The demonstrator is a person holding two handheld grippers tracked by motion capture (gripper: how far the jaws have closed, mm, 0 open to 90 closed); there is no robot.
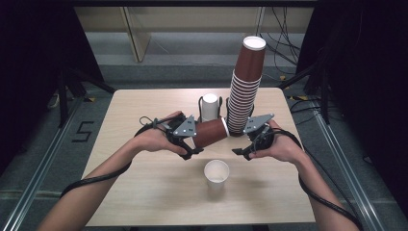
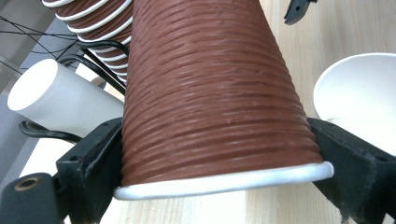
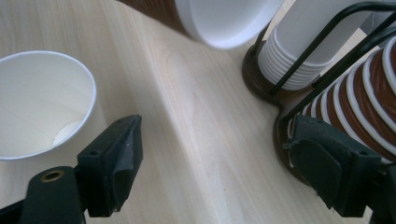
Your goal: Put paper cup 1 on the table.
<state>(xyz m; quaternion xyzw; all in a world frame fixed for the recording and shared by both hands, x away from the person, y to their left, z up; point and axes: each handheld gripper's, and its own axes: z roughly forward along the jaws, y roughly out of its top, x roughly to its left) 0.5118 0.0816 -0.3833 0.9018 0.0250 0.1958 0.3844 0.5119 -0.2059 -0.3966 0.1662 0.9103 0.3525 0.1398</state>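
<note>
Left gripper [image 1: 193, 142], frame centre, jaws clamped on brown ribbed cup [image 1: 210, 132], held sideways above table [image 1: 144, 192]. Right gripper [image 1: 244, 150] jaws apart, empty. Risk: hard squeeze crushes cup; swing knocks leaning brown cup stack [image 1: 244, 91] or white cup [image 1: 216, 174] below.

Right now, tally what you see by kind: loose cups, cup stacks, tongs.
Loose cups: 2, brown cup, white cup
Cup stacks: 2, brown stack, white stack
Tongs: 2, left tongs, right tongs
Total: 6
</note>
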